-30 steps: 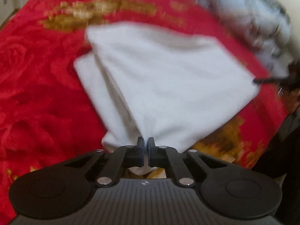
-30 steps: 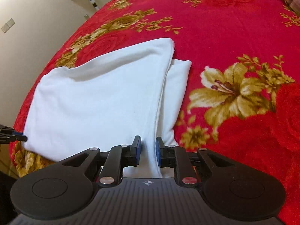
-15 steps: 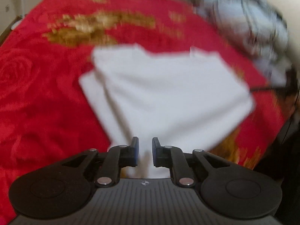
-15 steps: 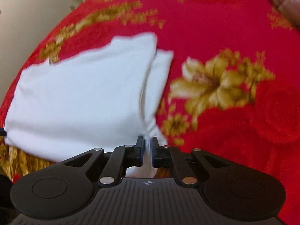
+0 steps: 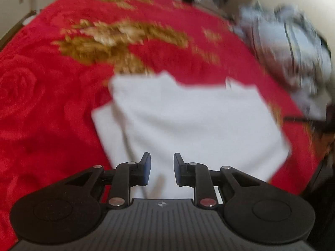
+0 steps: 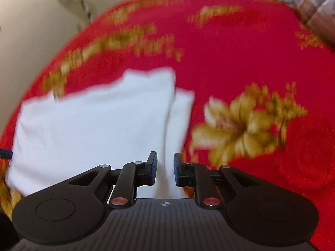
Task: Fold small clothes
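Item: white garment point(image 5: 188, 125), folded, lying flat on the red floral blanket point(image 5: 41, 104) near its nearest edge; a narrower under-layer shows along one side. We note both views are blurred, so the fold lines are uncertain. Left gripper point(image 5: 161, 168): jaws opening, a narrow gap, over the cloth's near edge, pads clear of it. Right gripper point(image 6: 165, 168): jaws opening likewise, nothing pinched. Patterned fabric heap point(image 5: 293, 52) at the blanket's far corner.

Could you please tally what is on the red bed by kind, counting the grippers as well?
White folded garment: 1
Bedspread, red with gold flowers: 1
Pale bluish fabric heap at the bed's edge, blurred: 1
Grippers, jaws opening, nothing pinched: 2 (left gripper, right gripper)
Total: 5
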`<state>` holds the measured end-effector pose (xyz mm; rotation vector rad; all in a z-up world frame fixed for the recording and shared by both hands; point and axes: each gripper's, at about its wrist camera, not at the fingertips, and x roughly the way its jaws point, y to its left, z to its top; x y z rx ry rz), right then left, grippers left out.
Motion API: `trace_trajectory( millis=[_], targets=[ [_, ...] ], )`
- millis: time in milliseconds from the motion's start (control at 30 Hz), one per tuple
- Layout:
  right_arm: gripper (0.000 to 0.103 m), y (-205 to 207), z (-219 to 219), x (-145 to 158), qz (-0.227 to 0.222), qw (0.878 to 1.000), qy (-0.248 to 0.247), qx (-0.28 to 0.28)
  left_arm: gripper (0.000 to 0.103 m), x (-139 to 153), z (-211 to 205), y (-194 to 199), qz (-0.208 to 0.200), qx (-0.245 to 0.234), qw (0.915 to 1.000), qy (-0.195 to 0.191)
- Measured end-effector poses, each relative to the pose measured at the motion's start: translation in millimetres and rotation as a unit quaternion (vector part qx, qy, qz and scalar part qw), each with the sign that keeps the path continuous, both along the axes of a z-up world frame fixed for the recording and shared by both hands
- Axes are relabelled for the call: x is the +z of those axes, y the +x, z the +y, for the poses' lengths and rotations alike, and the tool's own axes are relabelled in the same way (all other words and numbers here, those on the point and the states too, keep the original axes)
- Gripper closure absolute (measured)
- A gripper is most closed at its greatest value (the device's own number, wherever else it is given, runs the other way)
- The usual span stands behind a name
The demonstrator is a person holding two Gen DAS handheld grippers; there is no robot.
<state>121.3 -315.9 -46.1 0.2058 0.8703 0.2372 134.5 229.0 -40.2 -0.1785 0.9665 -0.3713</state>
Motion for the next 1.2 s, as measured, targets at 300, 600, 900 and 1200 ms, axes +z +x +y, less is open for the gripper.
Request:
trace_trajectory(
  millis=[300,600,900,1200],
  targets=[
    [0.085,38.9,33.8,-24.9,0.007,0.999,-0.031,0.000,0.090,-26.4,-18.7,45.9,0.027,0.076,0.9924,0.093],
    [0.081,42.8,17.2,-7.5,-0.033,0.990,-0.087,-0.101,0.080,9.5,28.6,17.0,-0.018,0.181,0.9831,0.015],
    [0.064,-27.5,27.7,102.2,-0.118,0.987,0.011,-0.109,0.049,18.4,25.7,-44.9,0.040,0.149,0.9875,-0.031],
    [0.060,-44.7,36.7,58.8,-0.110,0.988,0.018,-0.107,0.046,-56.3,18.8,-85.7,0.097,0.227,0.9651,-0.086]
  ],
)
